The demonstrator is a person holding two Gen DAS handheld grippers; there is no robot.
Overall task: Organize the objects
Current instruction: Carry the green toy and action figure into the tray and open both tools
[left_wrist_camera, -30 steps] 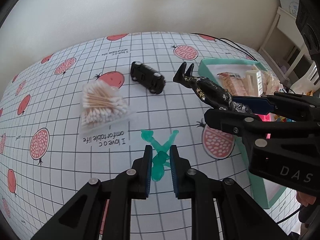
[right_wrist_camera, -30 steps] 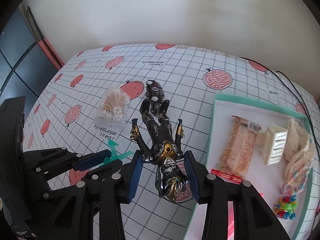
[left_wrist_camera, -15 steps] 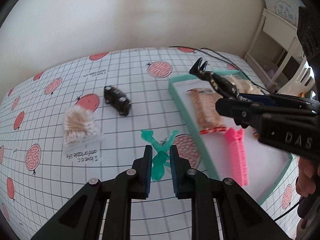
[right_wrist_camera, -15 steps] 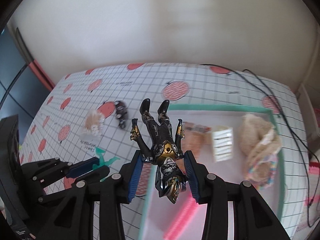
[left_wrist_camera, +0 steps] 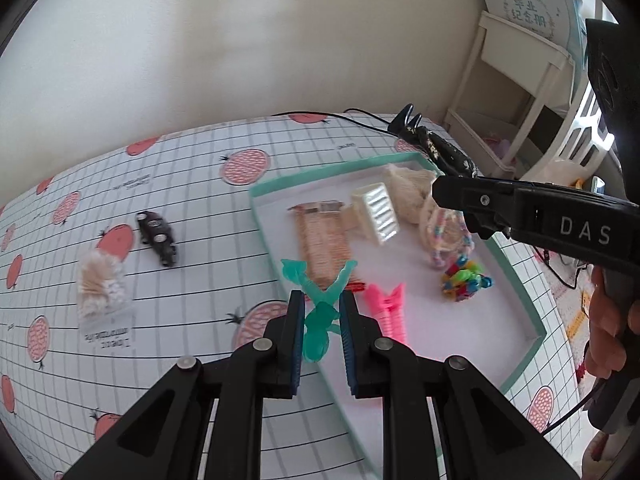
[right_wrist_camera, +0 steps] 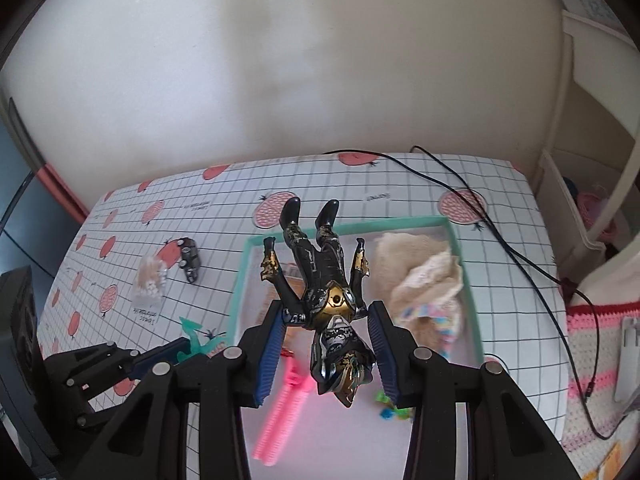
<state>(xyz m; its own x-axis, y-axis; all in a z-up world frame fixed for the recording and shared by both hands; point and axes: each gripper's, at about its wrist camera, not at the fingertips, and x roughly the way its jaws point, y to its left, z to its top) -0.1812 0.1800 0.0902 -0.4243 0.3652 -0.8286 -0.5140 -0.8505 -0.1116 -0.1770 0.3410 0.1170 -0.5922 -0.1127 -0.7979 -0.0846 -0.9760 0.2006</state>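
Note:
My left gripper point(left_wrist_camera: 319, 308) is shut on a small translucent teal figure point(left_wrist_camera: 318, 322), held above the near left rim of the teal tray point(left_wrist_camera: 256, 200). My right gripper point(right_wrist_camera: 326, 320) is shut on a black and gold action figure point(right_wrist_camera: 320, 280), gripped at the chest with its legs pointing away, and it hangs over the tray's white floor point(right_wrist_camera: 344, 432). In the left wrist view the right gripper reaches in from the right above the tray's far corner, held by a hand point(left_wrist_camera: 608, 320). A black toy car point(left_wrist_camera: 158, 238) and a bag of cotton swabs point(left_wrist_camera: 100, 284) lie on the tablecloth left of the tray.
The tray holds a pink comb point(left_wrist_camera: 386, 312), a snack packet point(left_wrist_camera: 322, 240), a white ribbed block point(left_wrist_camera: 376, 214), a cream cloth point(right_wrist_camera: 424, 272) and colourful beads point(left_wrist_camera: 464, 276). A black cable point(right_wrist_camera: 520, 256) crosses the table's far right. A white shelf point(left_wrist_camera: 516, 80) stands beyond the table.
Both grippers have risen and swung right, from over the tablecloth to over the tray, each still gripping its figure. The car and swabs stayed in place.

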